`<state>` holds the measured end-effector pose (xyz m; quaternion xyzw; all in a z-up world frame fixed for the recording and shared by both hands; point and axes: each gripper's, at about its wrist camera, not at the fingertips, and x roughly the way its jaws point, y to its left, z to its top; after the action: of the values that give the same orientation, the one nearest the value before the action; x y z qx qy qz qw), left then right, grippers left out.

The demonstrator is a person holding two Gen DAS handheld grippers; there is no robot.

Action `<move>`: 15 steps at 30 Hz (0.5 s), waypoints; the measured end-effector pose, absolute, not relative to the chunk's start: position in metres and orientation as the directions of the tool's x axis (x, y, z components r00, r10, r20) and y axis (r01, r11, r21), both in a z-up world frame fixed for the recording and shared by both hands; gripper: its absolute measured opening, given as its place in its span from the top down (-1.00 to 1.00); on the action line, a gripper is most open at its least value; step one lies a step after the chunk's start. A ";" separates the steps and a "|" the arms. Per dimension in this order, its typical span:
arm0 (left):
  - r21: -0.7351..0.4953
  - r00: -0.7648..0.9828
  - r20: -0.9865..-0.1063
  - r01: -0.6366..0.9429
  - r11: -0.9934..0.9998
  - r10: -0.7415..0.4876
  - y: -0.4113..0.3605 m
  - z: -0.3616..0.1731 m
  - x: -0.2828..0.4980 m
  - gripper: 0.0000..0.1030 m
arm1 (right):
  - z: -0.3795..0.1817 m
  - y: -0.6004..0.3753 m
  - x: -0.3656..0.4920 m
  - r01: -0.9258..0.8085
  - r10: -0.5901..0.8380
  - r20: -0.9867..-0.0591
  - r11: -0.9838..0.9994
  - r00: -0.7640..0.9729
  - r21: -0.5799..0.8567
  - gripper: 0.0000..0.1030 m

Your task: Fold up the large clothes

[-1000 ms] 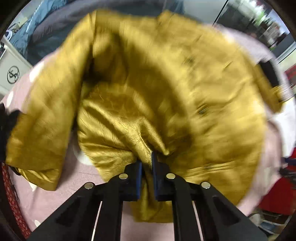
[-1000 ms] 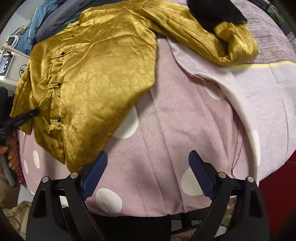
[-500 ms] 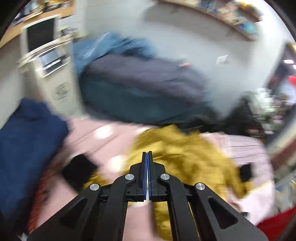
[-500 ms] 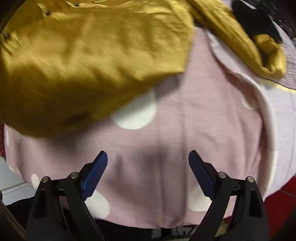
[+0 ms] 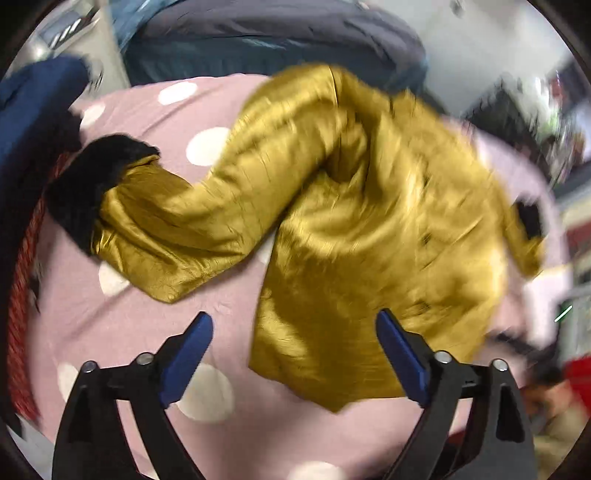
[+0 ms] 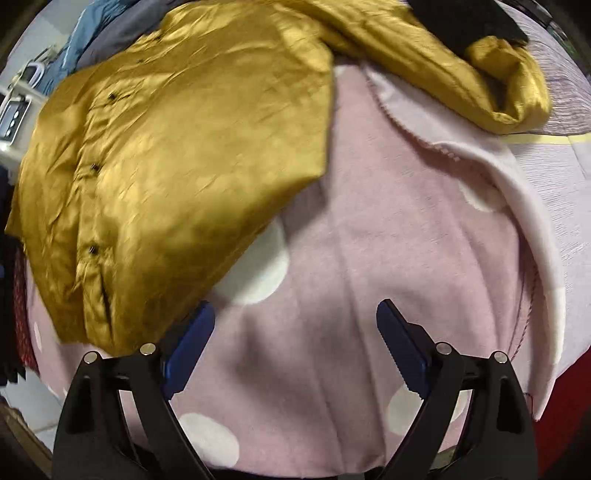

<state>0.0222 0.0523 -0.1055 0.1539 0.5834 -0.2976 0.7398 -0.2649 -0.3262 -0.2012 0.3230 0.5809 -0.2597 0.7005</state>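
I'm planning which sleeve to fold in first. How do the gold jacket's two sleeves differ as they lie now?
The left sleeve lies spread out flat on the blanket, while the right sleeve is bunched and curled at its end. The left sleeve's black cuff shows in full; the right sleeve's cuff is partly cut off by the frame. Both are shiny gold with black cuffs.

Shiny gold satin jacket (image 5: 369, 229) lay unfolded on the pink polka-dot bedspread (image 5: 122, 314).

It lay spread and crumpled, its front placket with small dark buttons (image 6: 94, 168) facing up. One black-cuffed sleeve (image 5: 177, 225) stretched out sideways; the other sleeve (image 6: 461, 70) lay bunched across the pale blanket edge at the far side.
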 end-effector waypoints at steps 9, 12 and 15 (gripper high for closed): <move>0.183 0.244 -0.968 0.848 0.498 -0.060 -0.024 -0.199 -0.023 -0.10 | -0.206 -0.324 -0.194 0.520 -0.028 -0.937 0.837 0.348 0.168 -0.34; -0.030 0.081 -0.986 0.778 0.627 -0.147 -0.025 -0.176 0.005 0.78 | -0.202 -0.325 -0.175 0.515 -0.048 -0.959 0.850 0.280 0.108 0.71; -0.151 0.049 -0.961 0.728 0.669 -0.271 -0.014 -0.132 0.022 0.89 | -0.161 -0.343 -0.183 0.543 0.058 -0.903 0.782 0.425 0.306 0.83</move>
<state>0.0219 -0.0141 -0.1321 0.1938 0.5894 -0.3575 0.6980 -0.1827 -0.3433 -0.1609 0.2924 0.5139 -0.1531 0.7918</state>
